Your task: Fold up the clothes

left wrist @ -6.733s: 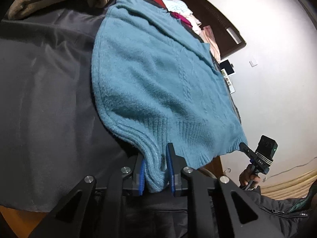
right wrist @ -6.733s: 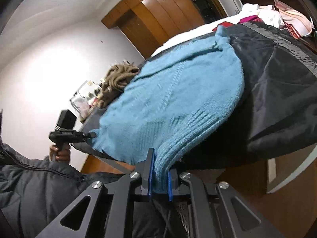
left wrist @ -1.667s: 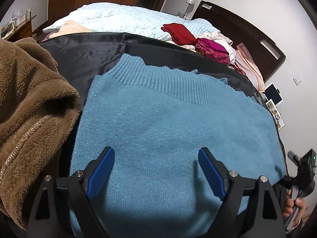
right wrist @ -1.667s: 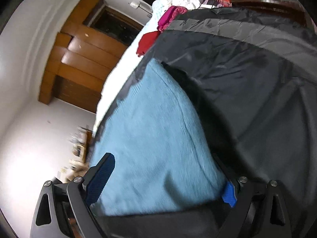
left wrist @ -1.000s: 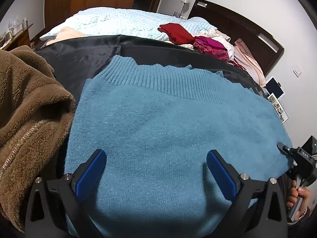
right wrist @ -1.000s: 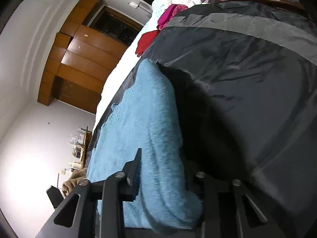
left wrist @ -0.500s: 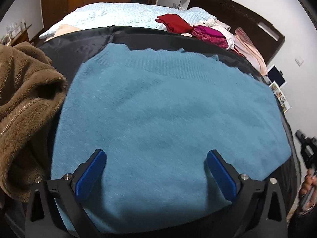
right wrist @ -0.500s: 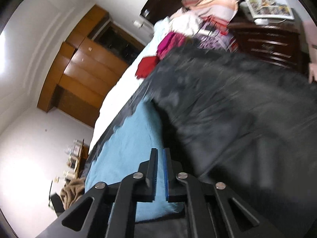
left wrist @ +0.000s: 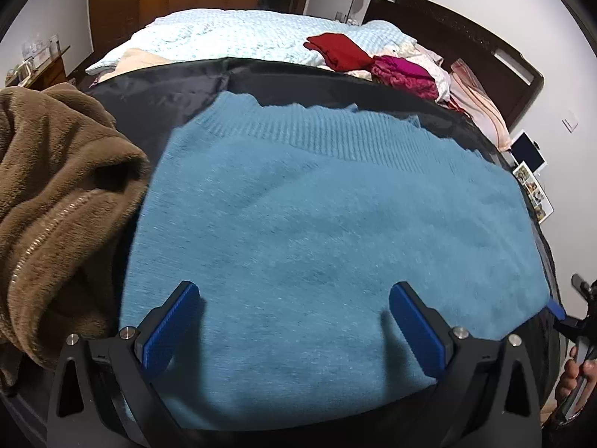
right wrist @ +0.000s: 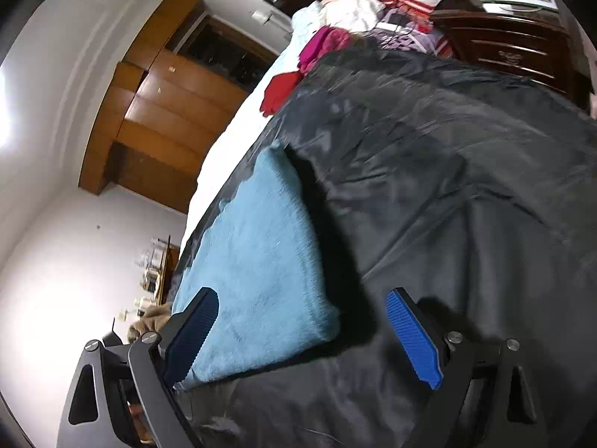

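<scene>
A teal knit sweater lies folded flat on a black sheet, its ribbed hem at the far edge. My left gripper is open and empty just above the sweater's near part. In the right wrist view the sweater shows from its right side. My right gripper is open and empty over the sweater's near right corner, its right pad over the black sheet. The right gripper's blue tip shows at the sweater's right corner in the left wrist view.
A brown fleece jacket is heaped against the sweater's left side. Red and magenta clothes lie beyond on a light blue bed cover. A dark headboard and a dark nightstand stand at the right.
My right gripper was shut half a second ago and now stands open beside the sweater's corner. My left gripper stays open and has moved slightly. The sweater lies folded where earlier it hung spread out.
</scene>
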The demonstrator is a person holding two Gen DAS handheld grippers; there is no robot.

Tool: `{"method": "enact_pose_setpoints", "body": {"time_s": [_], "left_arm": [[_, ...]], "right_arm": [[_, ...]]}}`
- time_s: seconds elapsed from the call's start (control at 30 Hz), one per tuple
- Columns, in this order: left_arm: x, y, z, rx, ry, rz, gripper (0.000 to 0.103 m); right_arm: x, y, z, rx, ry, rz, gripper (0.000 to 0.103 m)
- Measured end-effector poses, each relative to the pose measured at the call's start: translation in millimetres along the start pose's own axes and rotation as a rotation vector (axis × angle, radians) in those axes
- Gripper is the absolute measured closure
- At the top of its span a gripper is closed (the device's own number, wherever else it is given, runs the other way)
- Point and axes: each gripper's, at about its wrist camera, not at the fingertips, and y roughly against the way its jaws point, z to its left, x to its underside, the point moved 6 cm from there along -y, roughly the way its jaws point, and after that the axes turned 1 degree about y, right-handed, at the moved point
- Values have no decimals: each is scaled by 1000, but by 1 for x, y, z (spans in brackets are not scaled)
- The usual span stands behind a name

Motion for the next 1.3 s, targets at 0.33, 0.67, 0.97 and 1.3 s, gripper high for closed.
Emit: {"method": "enact_pose_setpoints", "body": {"time_s": [0.33, 0.67, 0.97, 1.3], "left_arm": [[-25, 4, 20, 31, 51, -60, 1], [-16, -15, 30, 43, 55, -39, 1], [-11, -20, 22, -30, -16, -55, 1], [18, -20, -16, -73, -182, -36, 1]], "right_arm": [[31, -28, 20, 36, -1, 63, 10], [-3, -68, 46, -63, -9, -92, 14], [-13, -55, 35, 27, -1, -144, 86], [-16, -17, 20, 6, -48, -184, 87]]}}
